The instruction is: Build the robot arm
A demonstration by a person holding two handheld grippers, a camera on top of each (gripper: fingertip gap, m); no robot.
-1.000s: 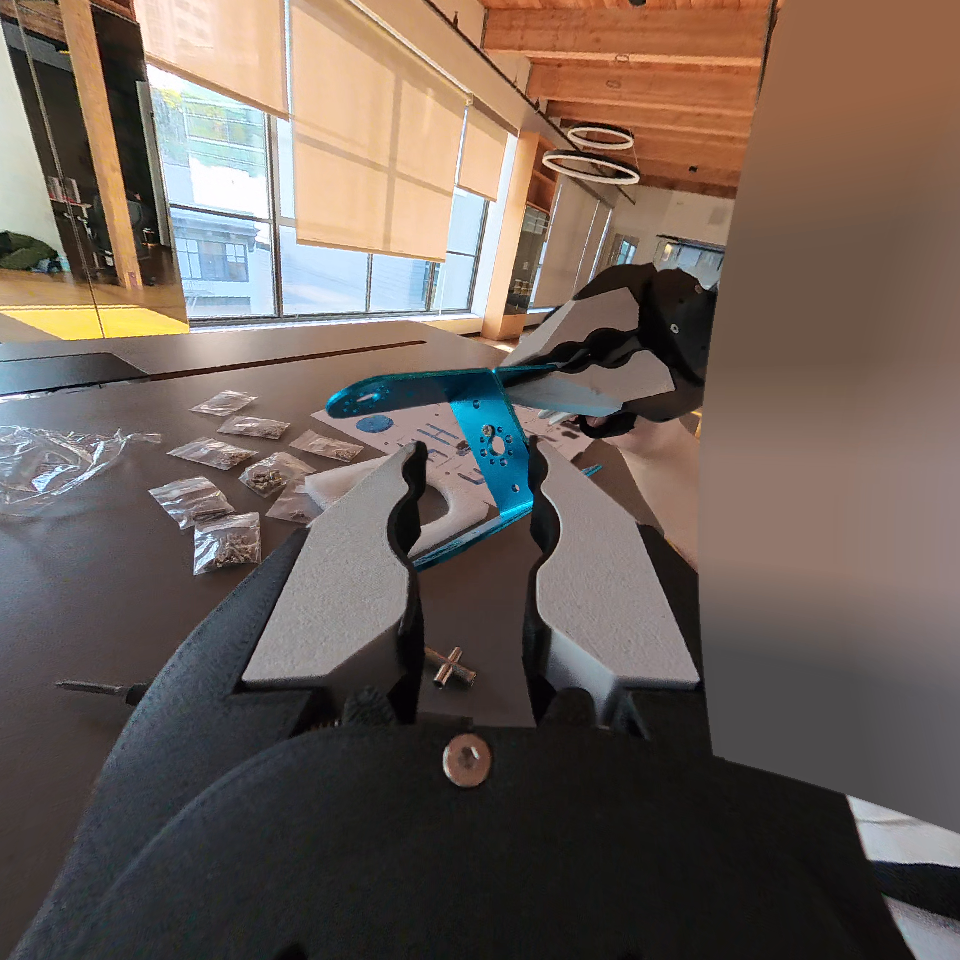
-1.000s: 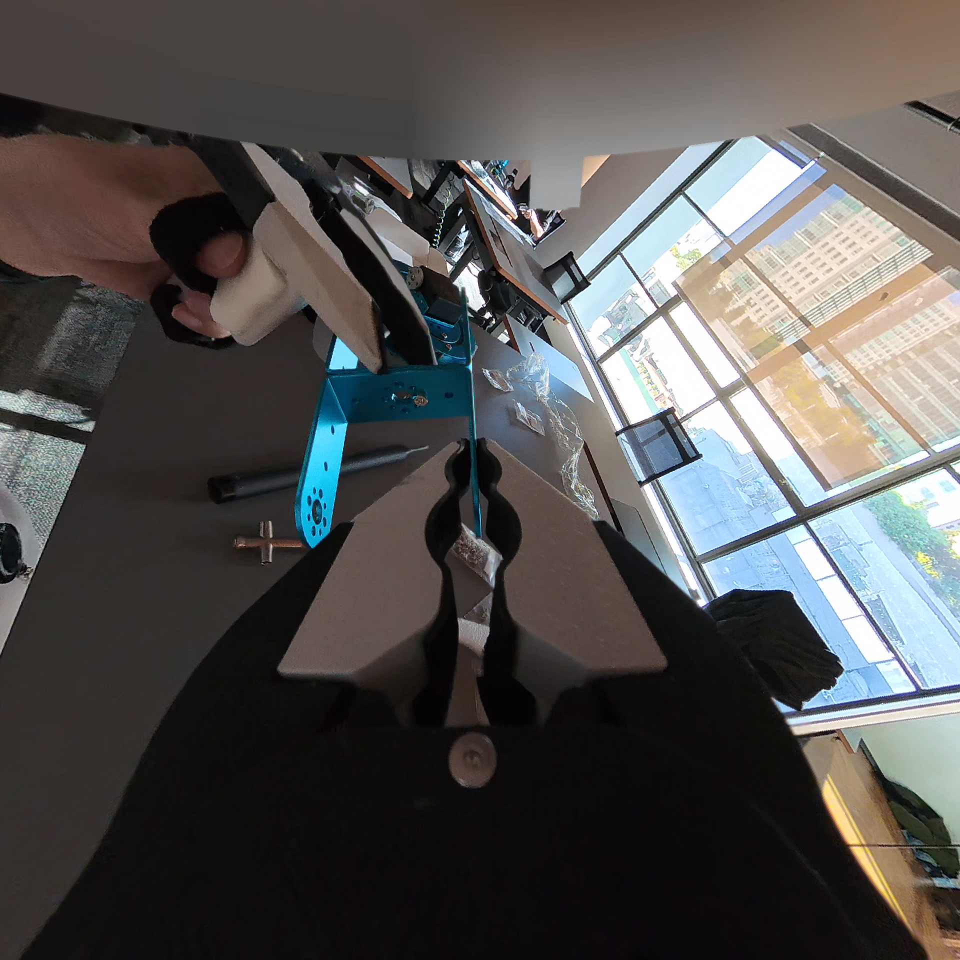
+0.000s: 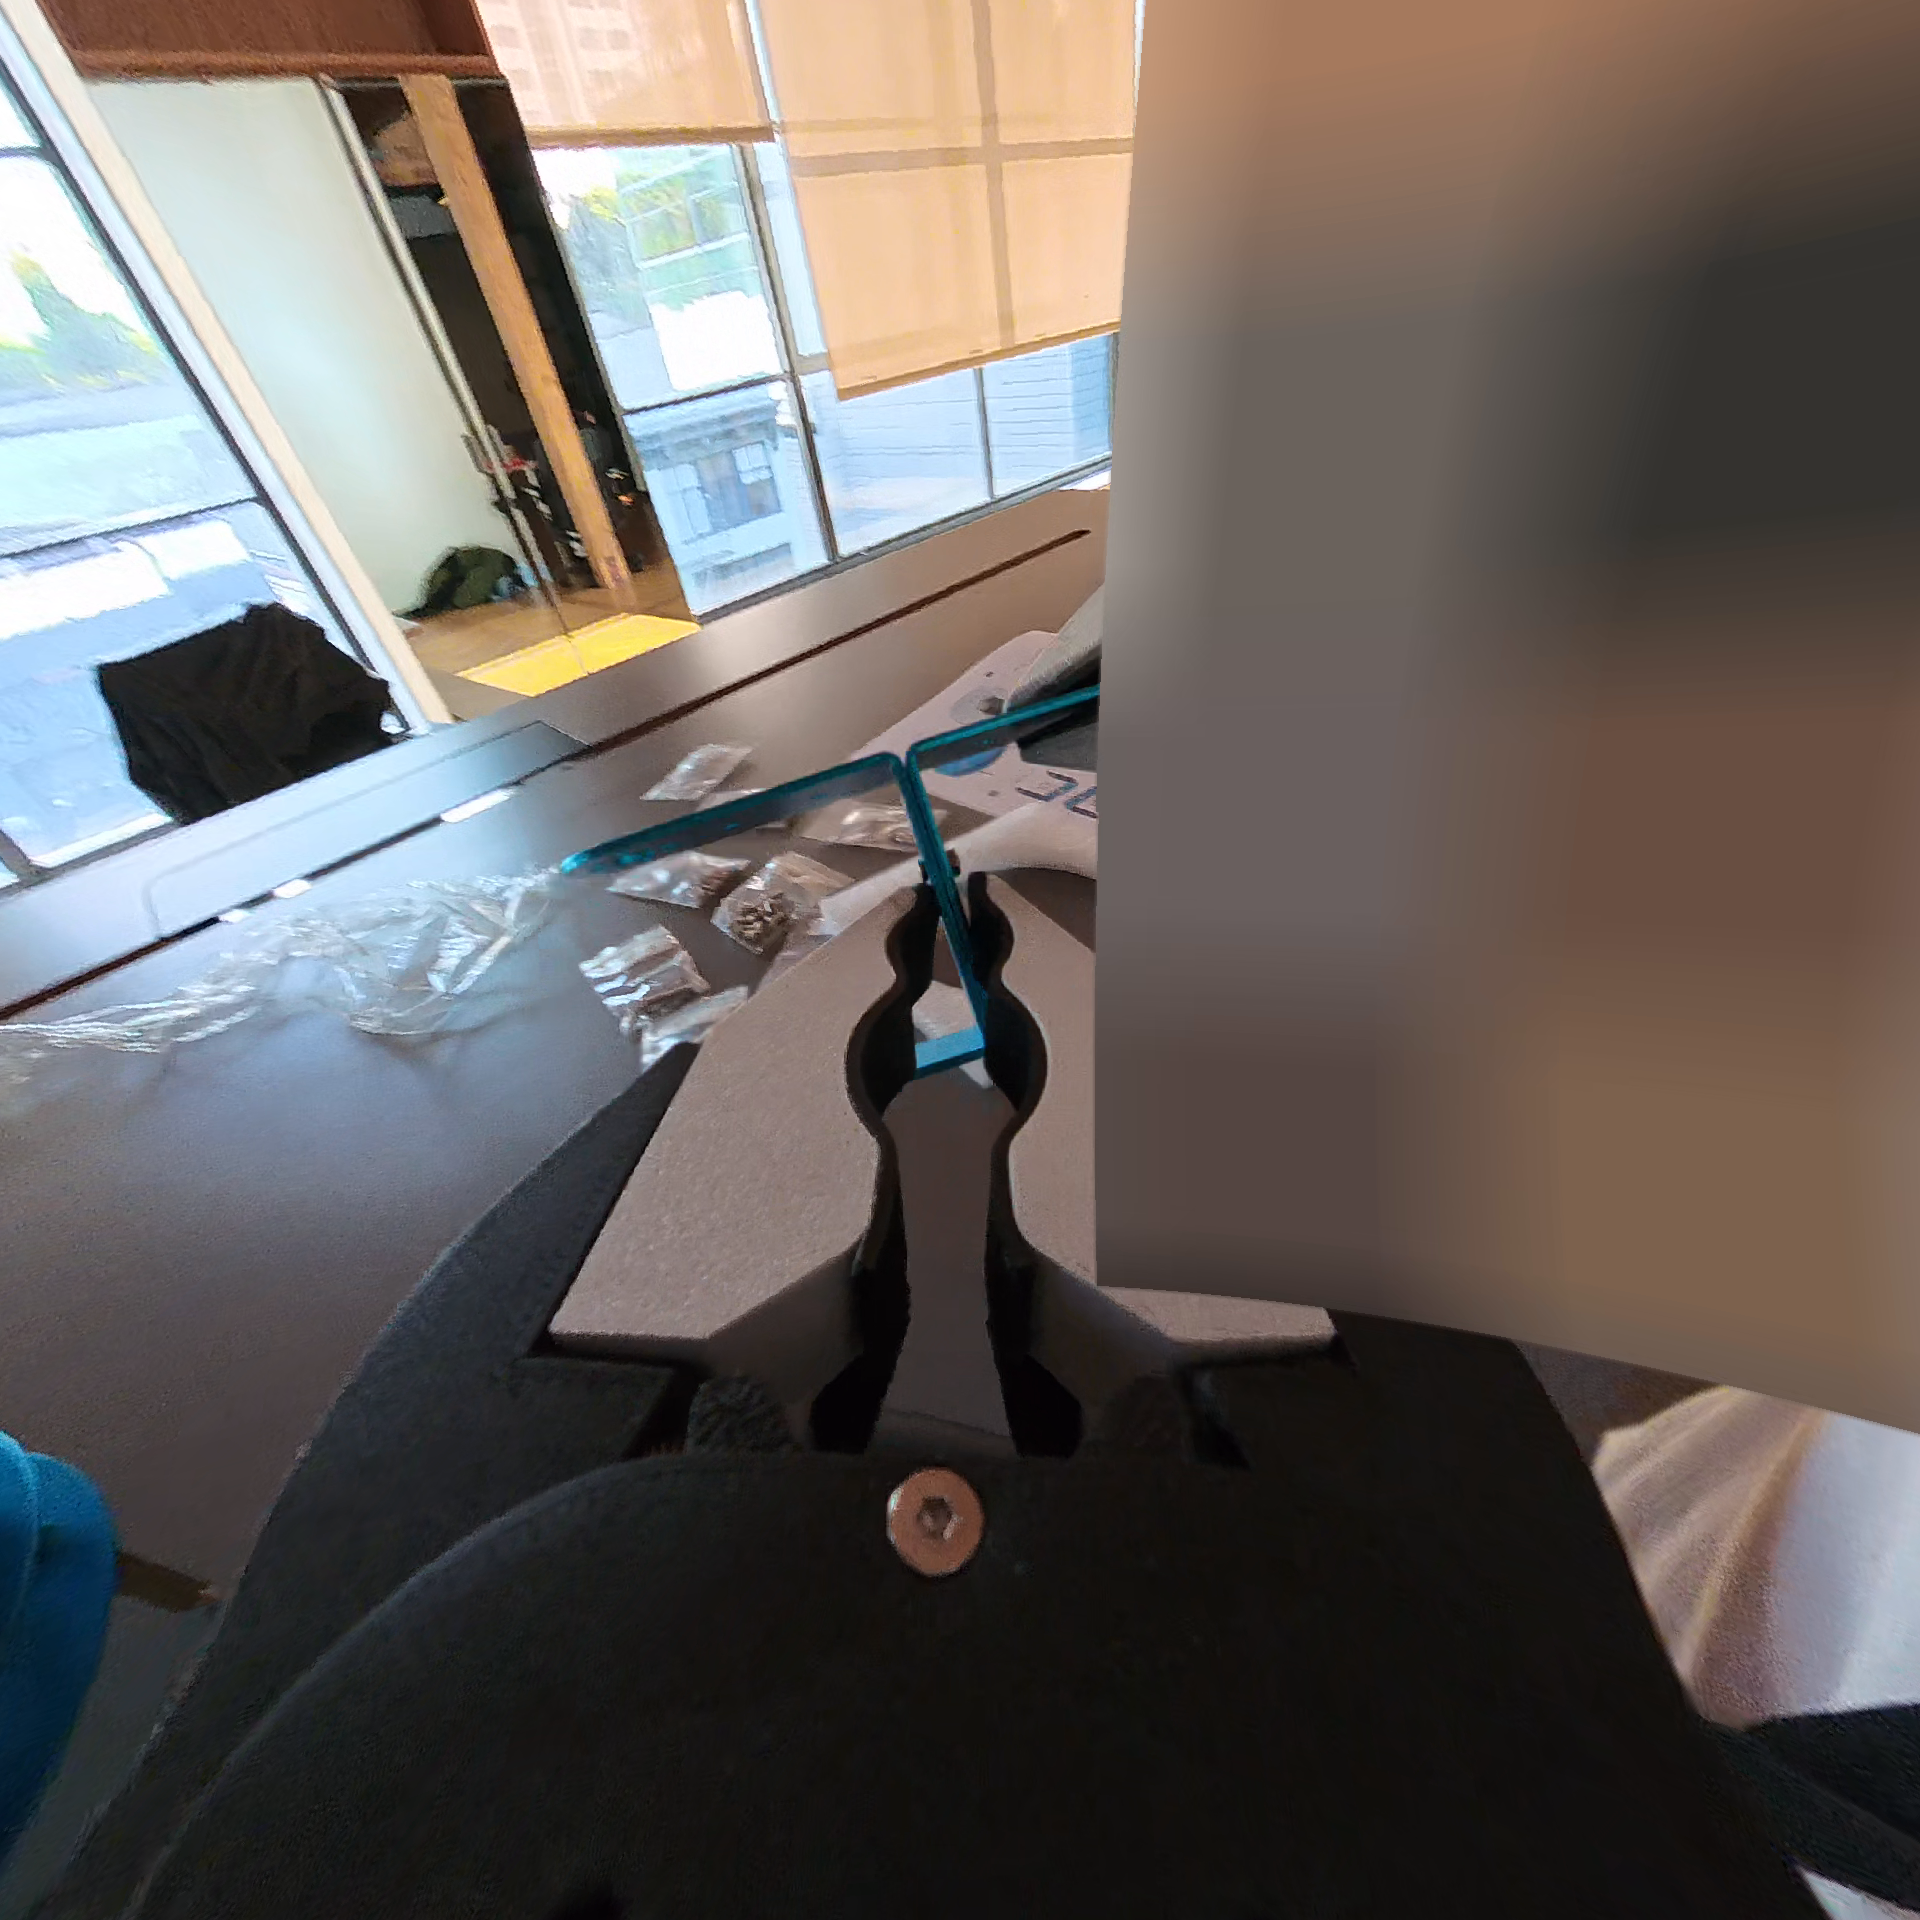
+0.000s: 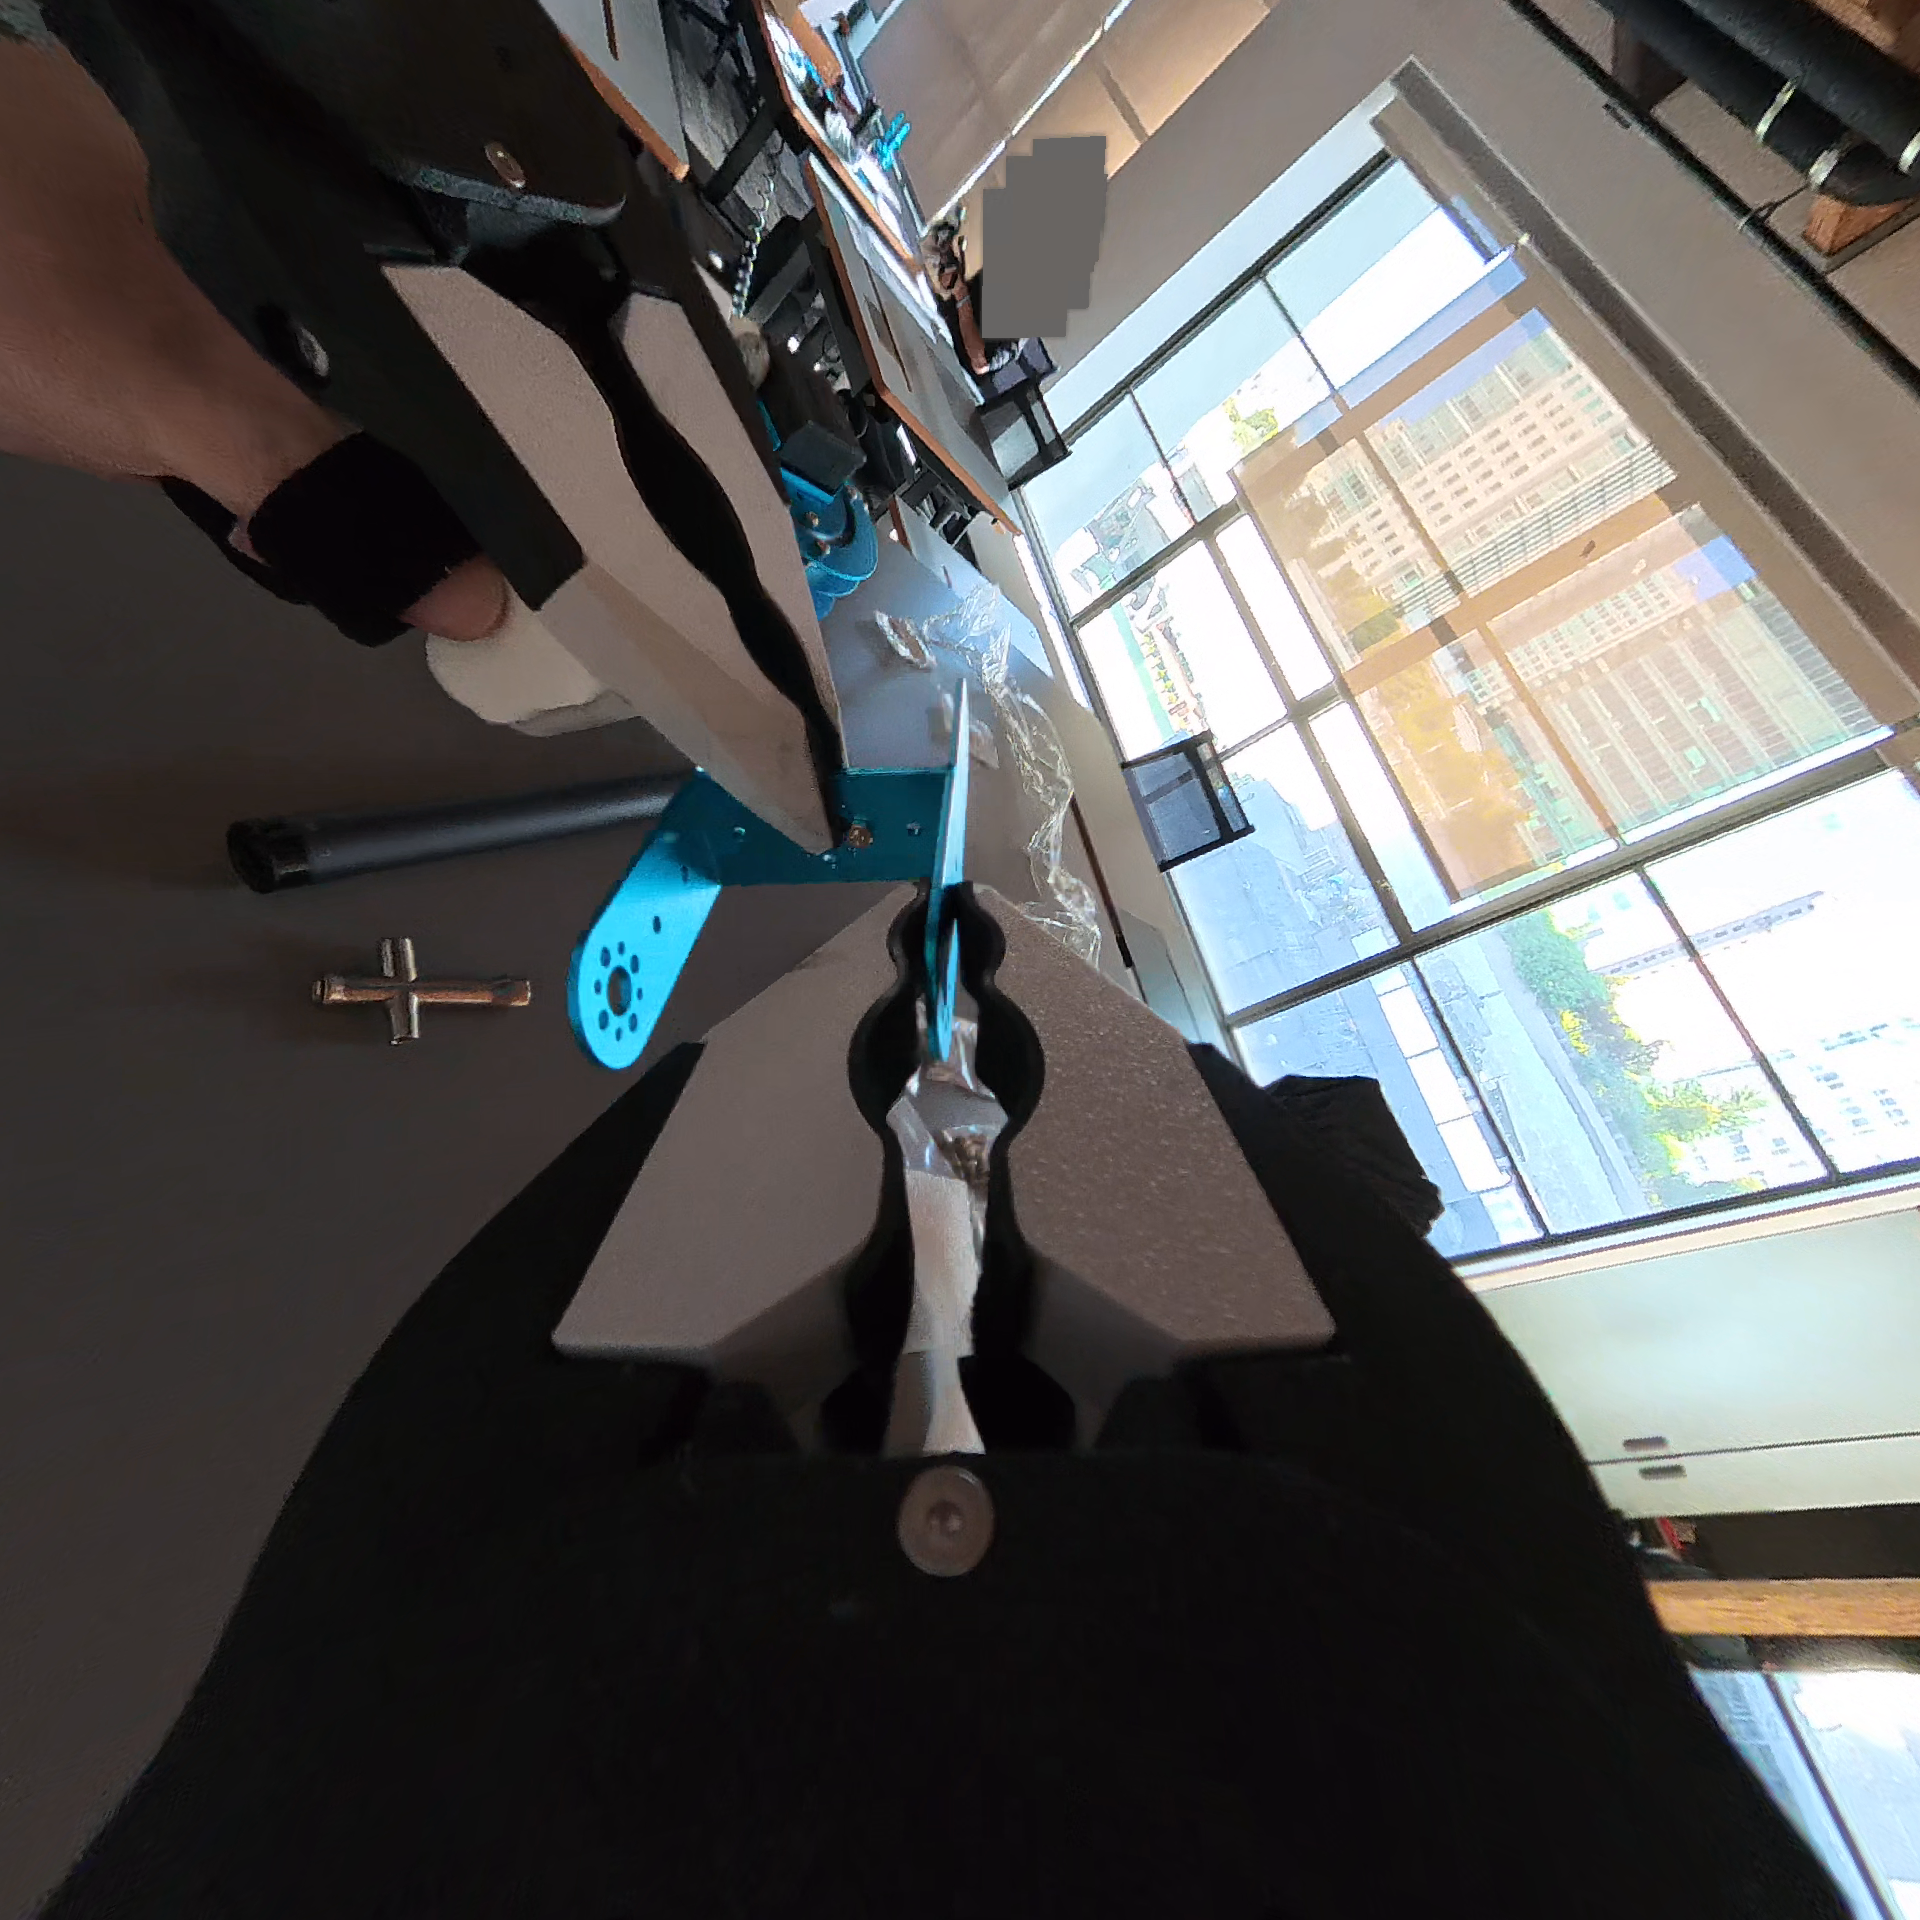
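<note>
Both tools clamping blue metal bracket (image 4: 790,842)

Dark matte table (image 3: 312,1143). Lying on it: small clear bags of hardware (image 3: 764,906), crumpled clear plastic (image 3: 343,961), cross-shaped metal wrench (image 4: 416,990), dark screwdriver handle (image 4: 447,831), white sheet (image 3: 1023,800).

Right gripper (image 4: 943,914) and left gripper (image 4: 821,821) both clamped on blue bracket (image 4: 727,862), above cross wrench (image 4: 416,992) and dark table (image 4: 156,1143).
</note>
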